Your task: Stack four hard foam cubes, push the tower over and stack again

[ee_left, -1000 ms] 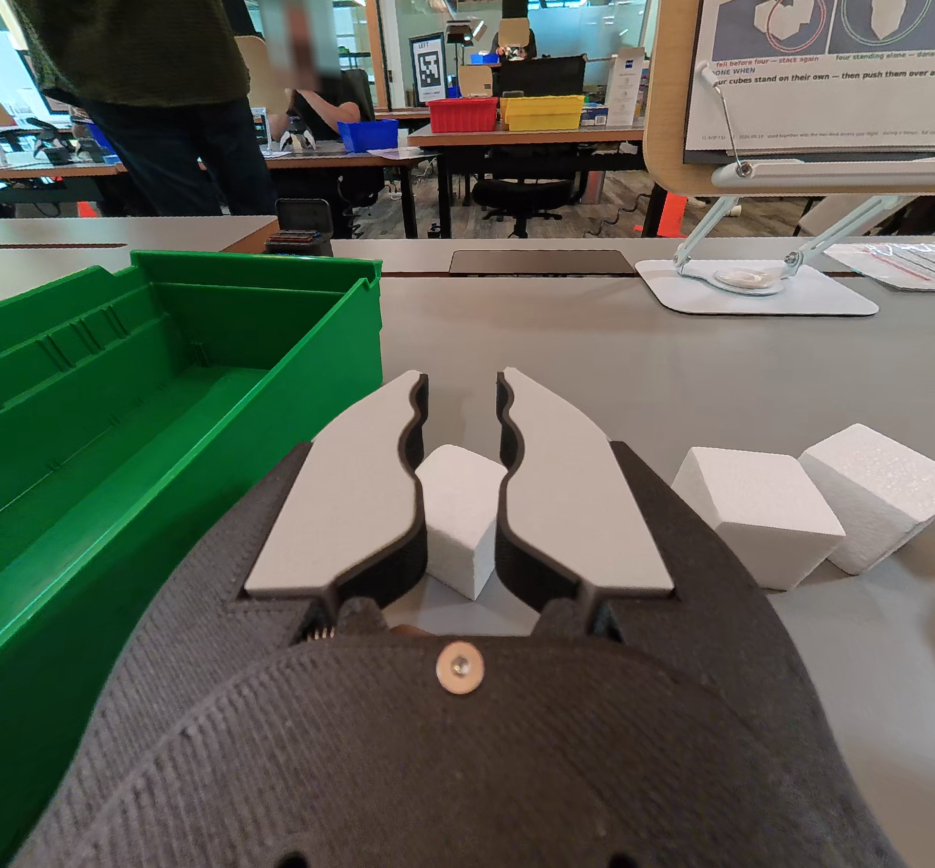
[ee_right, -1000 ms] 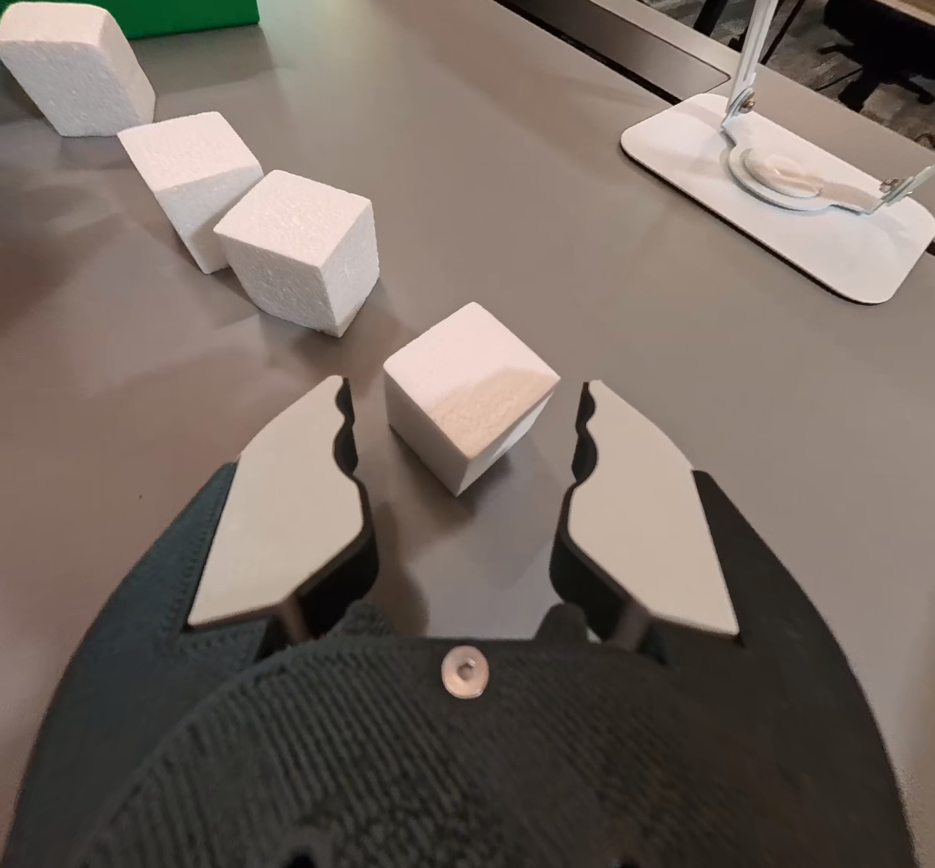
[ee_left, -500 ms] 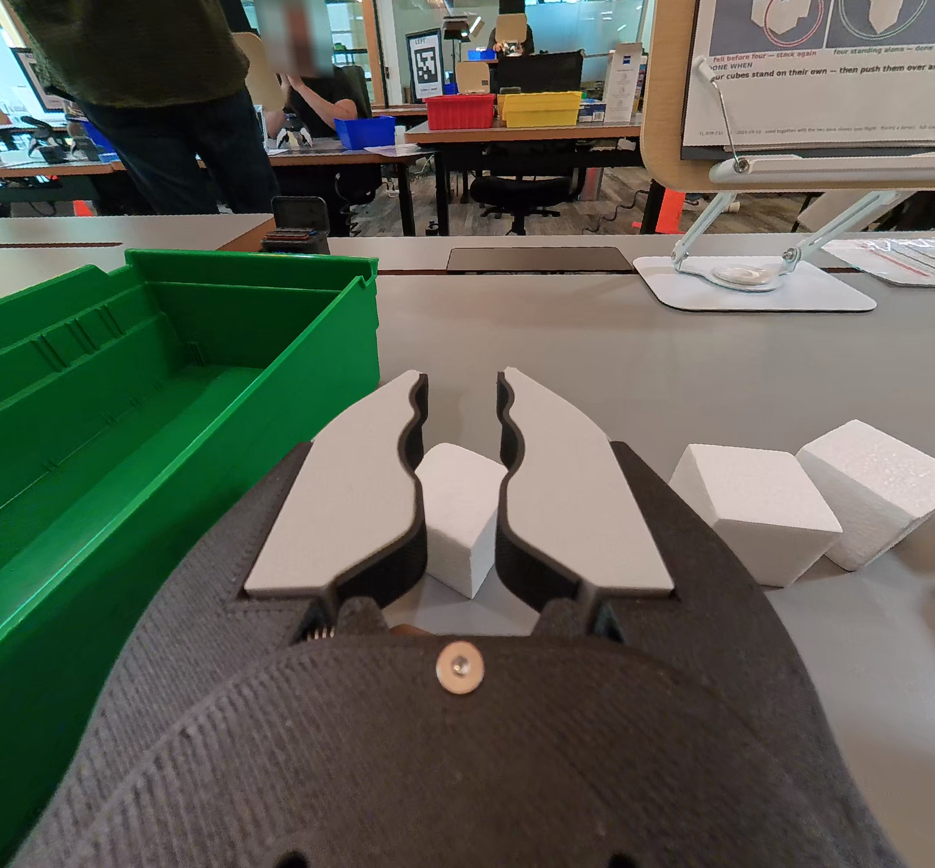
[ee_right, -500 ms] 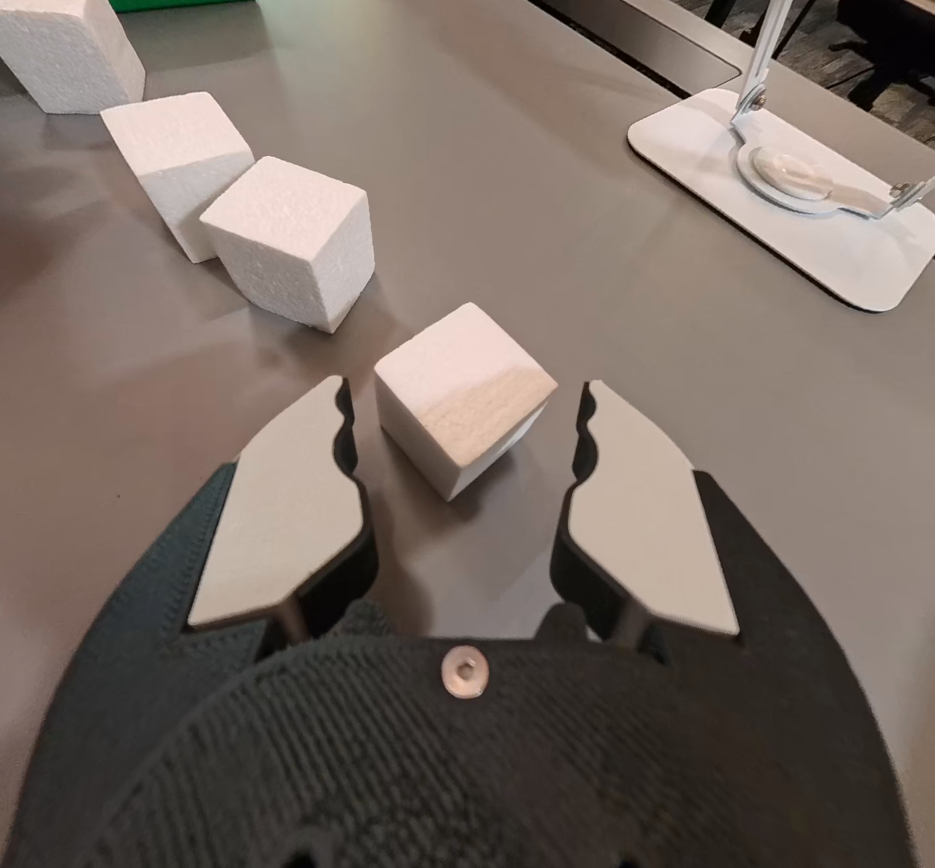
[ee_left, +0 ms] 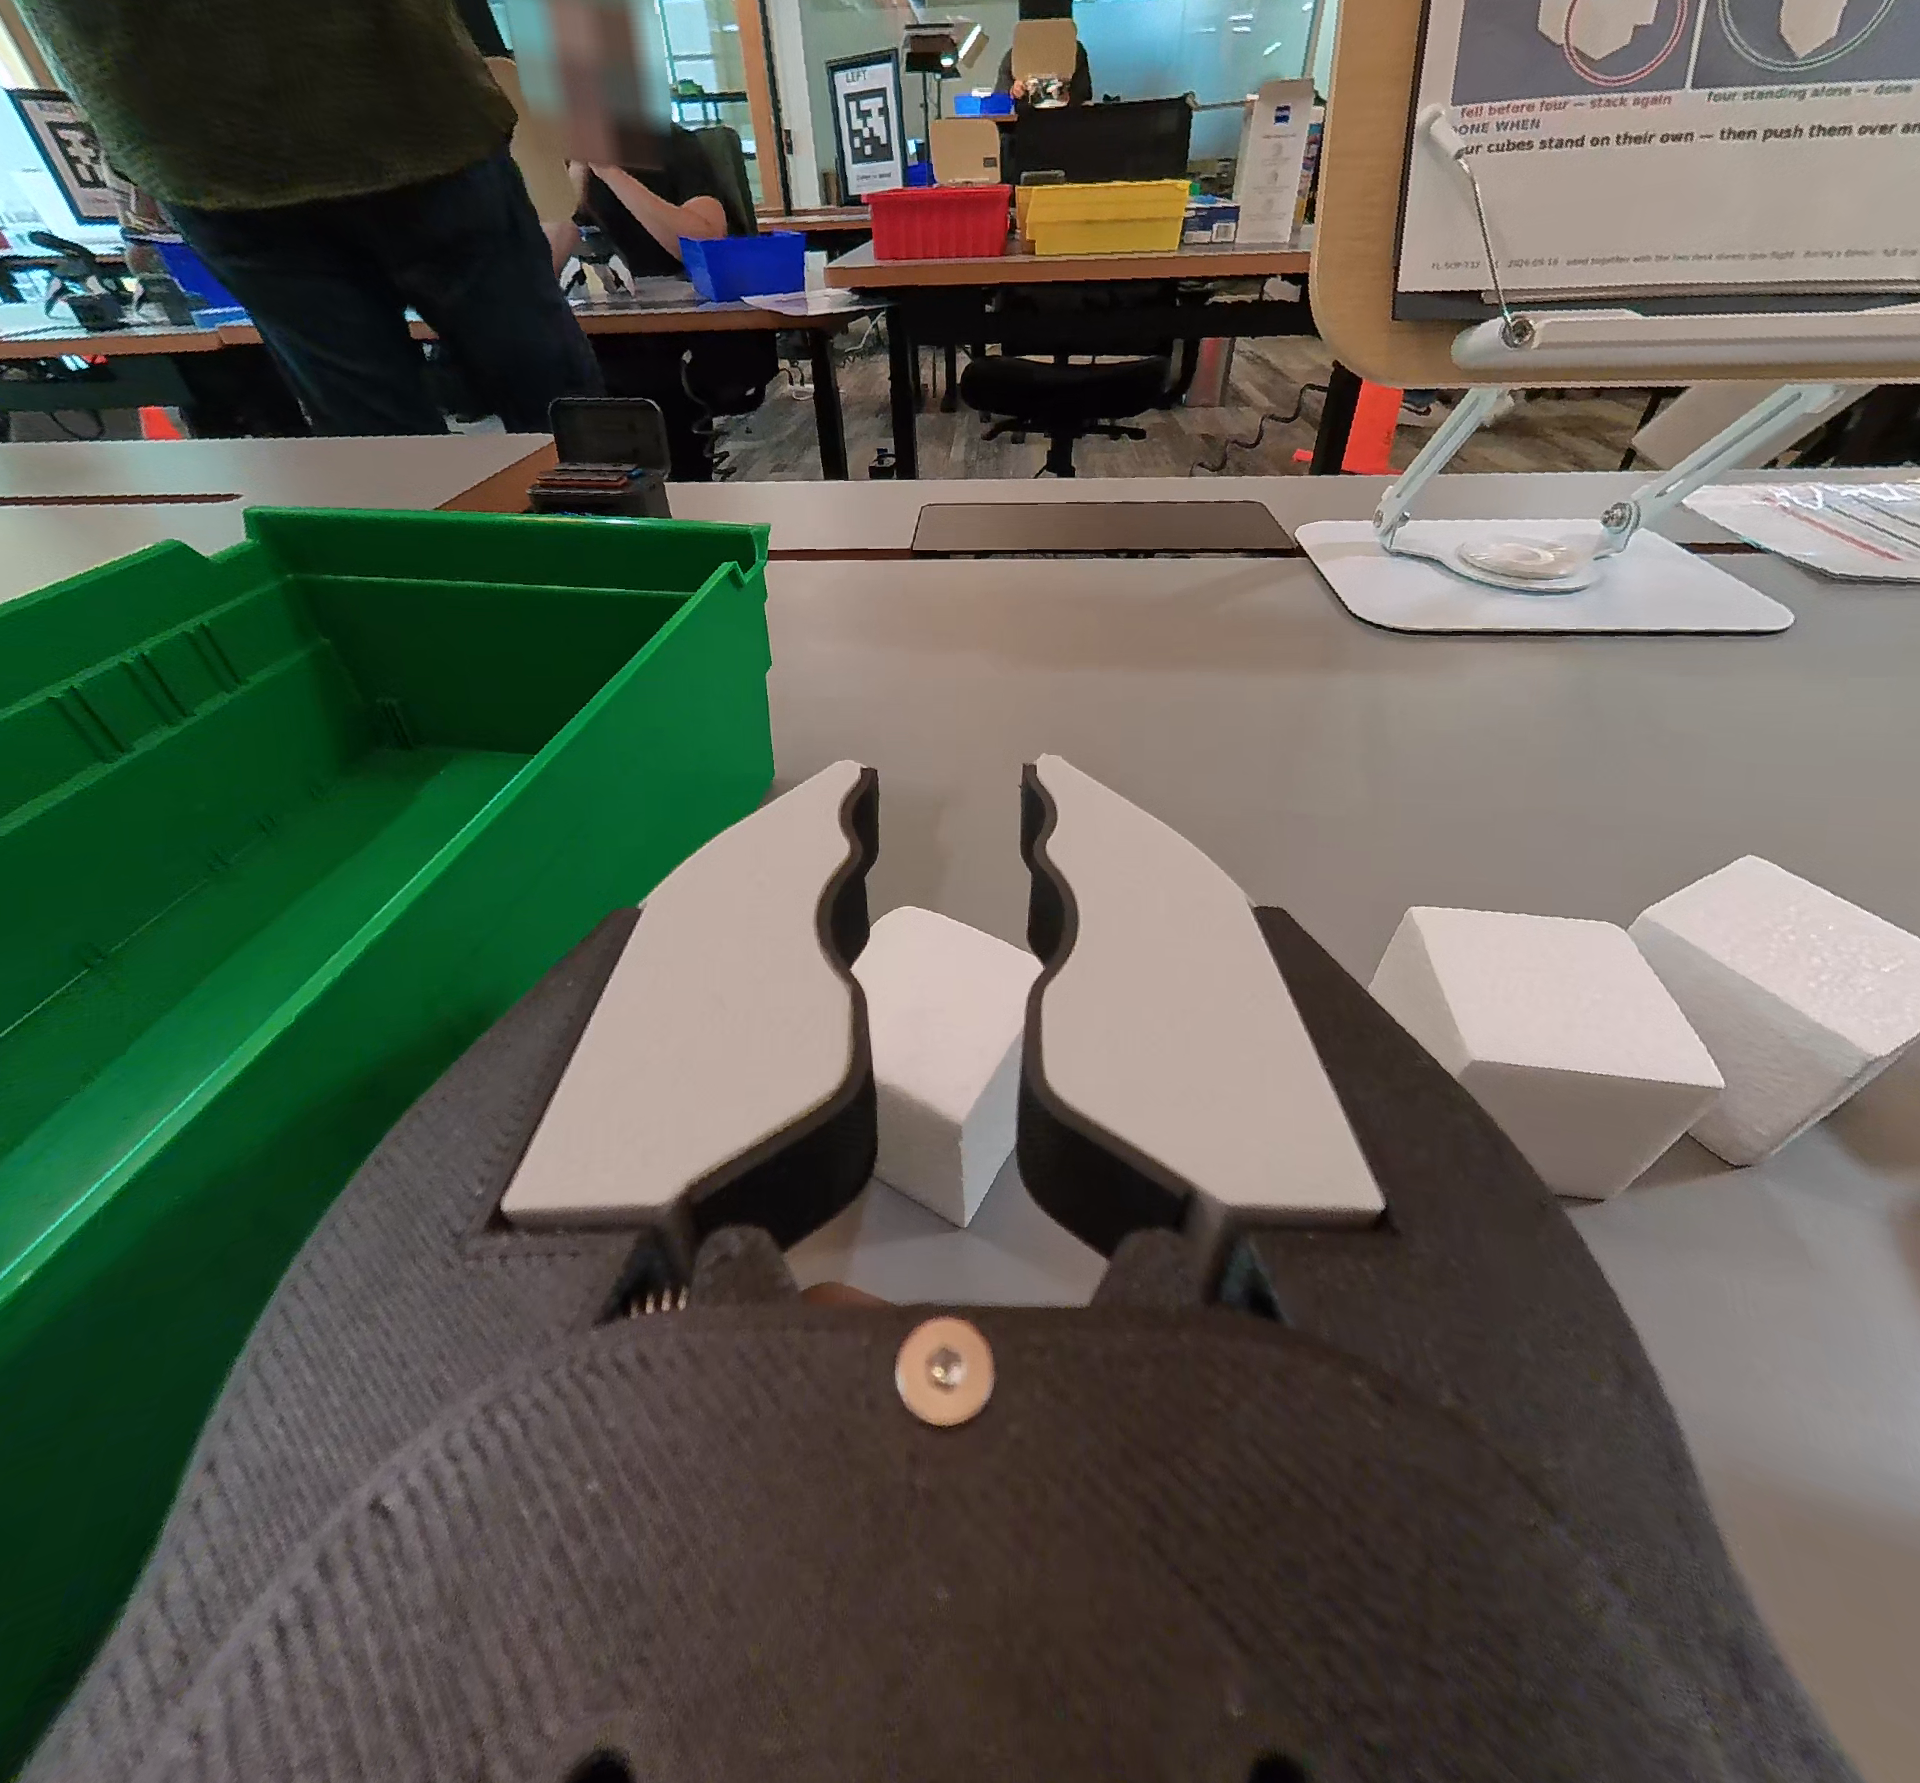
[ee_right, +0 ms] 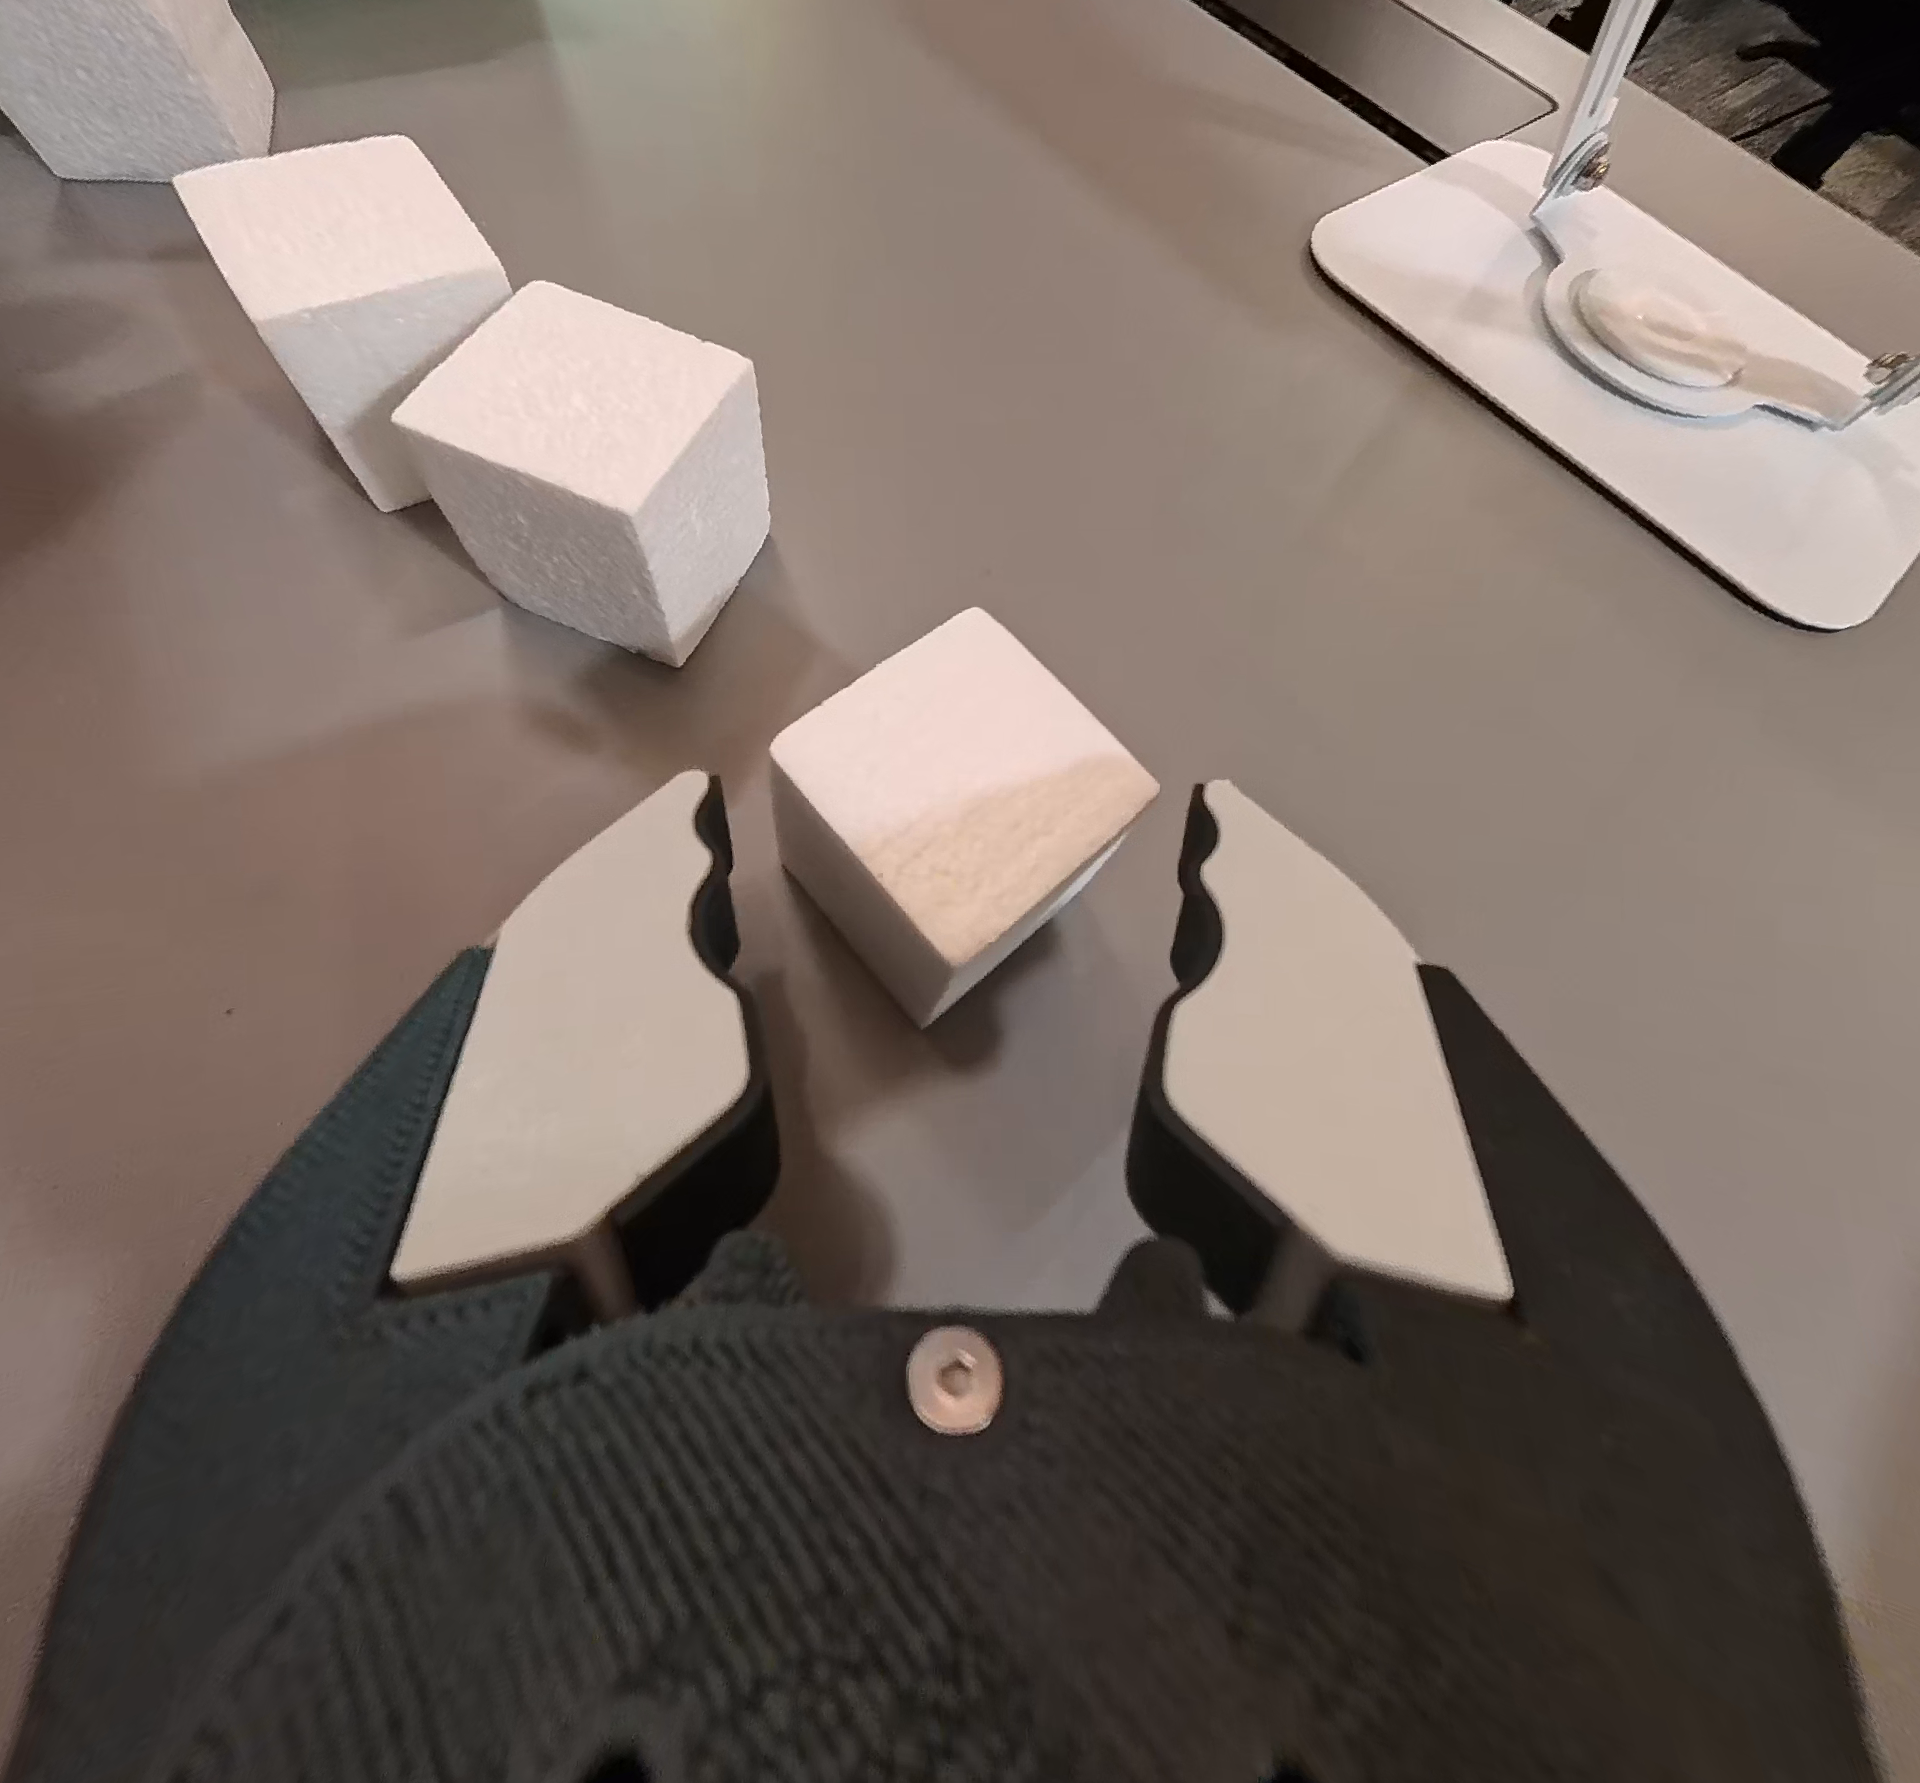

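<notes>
Four white foam cubes show in the right wrist view on the grey table [ee_right: 1039, 299]. The right gripper [ee_right: 956, 819] has its jaws apart, around the nearest foam cube [ee_right: 951, 803] without touching it. At 11 o'clock from it lies a second cube [ee_right: 592, 466], touching a tilted third cube [ee_right: 343, 279]; the far cube [ee_right: 114, 40] is beyond. The left gripper [ee_left: 948, 803] is clamped on a small foam cube [ee_left: 940, 1058]. A green bin [ee_left: 312, 798] stands at 9 o'clock of it. A white stand base [ee_left: 1538, 580] is at 1 o'clock.
</notes>
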